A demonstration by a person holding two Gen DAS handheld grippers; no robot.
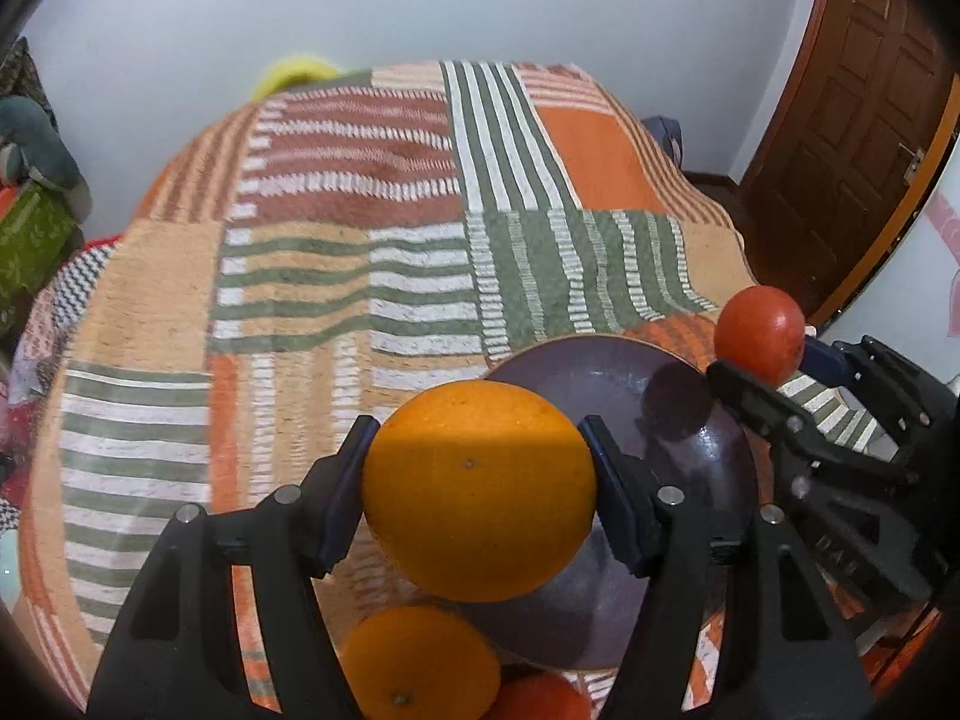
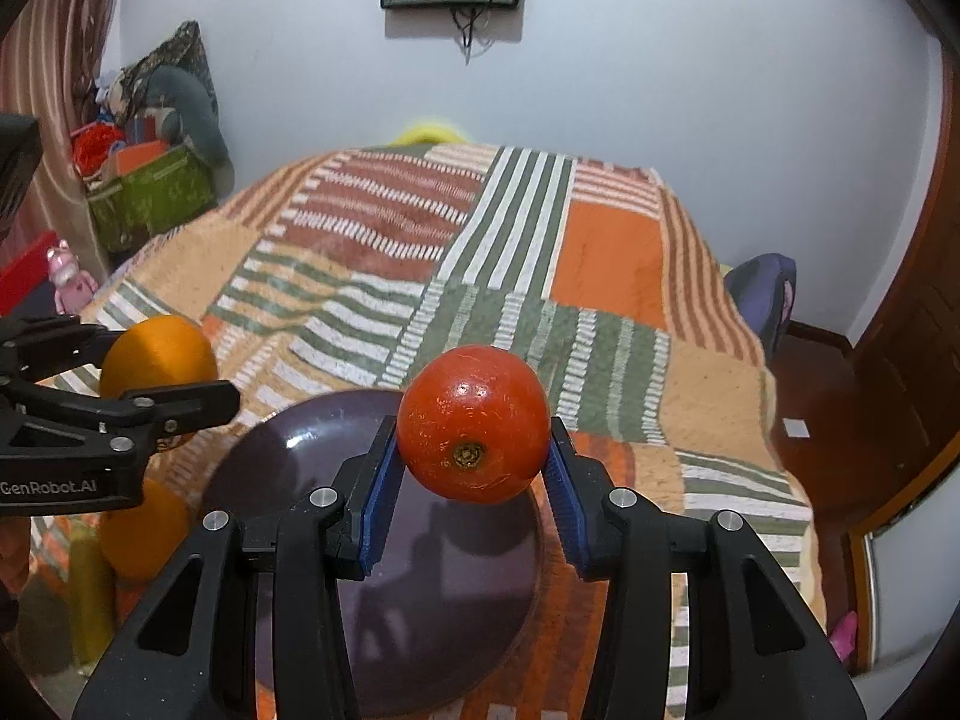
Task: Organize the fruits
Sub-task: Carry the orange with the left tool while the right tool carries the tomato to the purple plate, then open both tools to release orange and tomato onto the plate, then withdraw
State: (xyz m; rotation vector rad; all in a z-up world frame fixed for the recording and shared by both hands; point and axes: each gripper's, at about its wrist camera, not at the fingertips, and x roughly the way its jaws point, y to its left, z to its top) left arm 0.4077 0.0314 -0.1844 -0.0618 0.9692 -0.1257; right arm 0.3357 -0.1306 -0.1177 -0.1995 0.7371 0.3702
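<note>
**Mia:** What is the left gripper (image 1: 480,480) holding?

**Ben:** It is squeezing a big round orange fruit (image 1: 480,489) between its blue pads. The right gripper (image 2: 474,468) is squeezing a round shiny red tomato (image 2: 474,423) the same way.

**Mia:** Where are they going?

**Ben:** I think into the dark purple round bowl (image 2: 282,450). It is sitting on the bed with the striped orange and green blanket (image 2: 420,252). The bowl is lying right under the tomato, so the right gripper is nearer. The big orange is hanging over the bowl's left edge.

**Mia:** Is the bowl empty?

**Ben:** It is looking empty to me, so there is lots of room inside. Two more fruits, a second orange (image 1: 420,666) and a reddish one (image 1: 540,699), are waiting on the blanket just beside the bowl.

**Mia:** Anything to watch?

**Ben:** The two grippers are near each other, so they could bump. One should probably go first.
</note>
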